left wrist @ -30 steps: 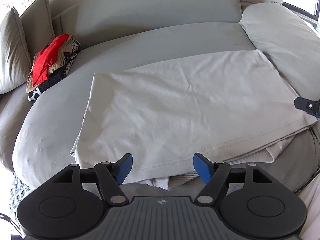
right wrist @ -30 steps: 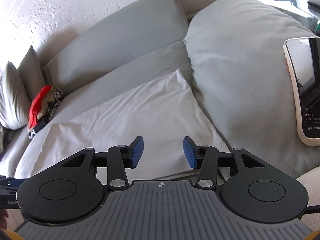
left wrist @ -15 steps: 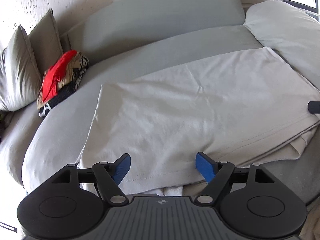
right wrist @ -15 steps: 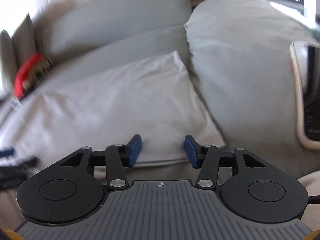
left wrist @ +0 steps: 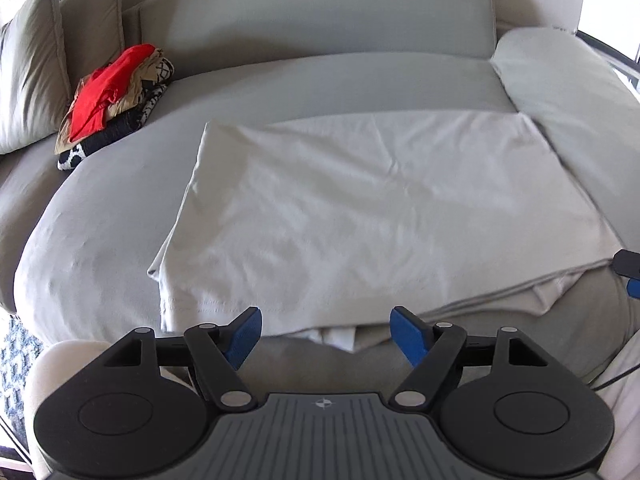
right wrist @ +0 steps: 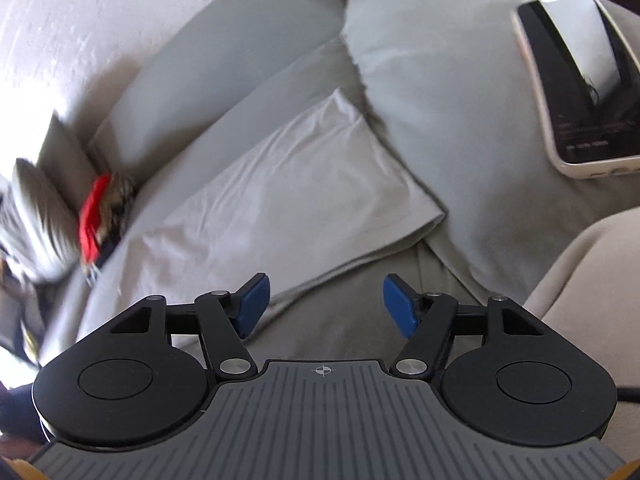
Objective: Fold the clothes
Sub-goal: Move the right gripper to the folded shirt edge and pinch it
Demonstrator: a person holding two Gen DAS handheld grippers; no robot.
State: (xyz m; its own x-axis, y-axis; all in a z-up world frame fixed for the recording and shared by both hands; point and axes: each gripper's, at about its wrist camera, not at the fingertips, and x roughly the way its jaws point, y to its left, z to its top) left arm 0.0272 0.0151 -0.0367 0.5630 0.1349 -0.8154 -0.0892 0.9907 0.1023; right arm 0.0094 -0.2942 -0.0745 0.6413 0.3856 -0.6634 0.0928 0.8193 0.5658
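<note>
White garment (left wrist: 384,208): a pale, folded piece of clothing lies spread flat on the grey sofa seat (left wrist: 100,240). Its shape is roughly a rectangle, with soft creases across the top layer.
Garment near edge: the stitched hem faces the left wrist camera. A lower layer of cloth sticks out from under the hem, bunched in small folds, and more of it shows at the near right corner.
Garment far corners: one reaches toward the back cushion (left wrist: 332,12); the right side runs along the big pale cushion (left wrist: 568,92) and touches it.
Left gripper (left wrist: 326,334): it hangs just short of the hem, pointing down at the sofa. The jaws stand wide, with only bare seat fabric and the bunched under-layer seen between the blue pads (left wrist: 242,338). Nothing is gripped.
Right gripper (right wrist: 326,306): it sits near the garment's right corner, over the grey seat. The jaws are opening, and no cloth is between them. Its tip also shows at the right edge of the left wrist view.
Clothes pile (left wrist: 116,96): red, tan and black-and-white patterned pieces are stacked at the far left of the seat, against two throw pillows (left wrist: 36,72), well apart from the white garment.
Phone (right wrist: 580,84): it lies screen-up on the big pale cushion, at the right of the right wrist view.
</note>
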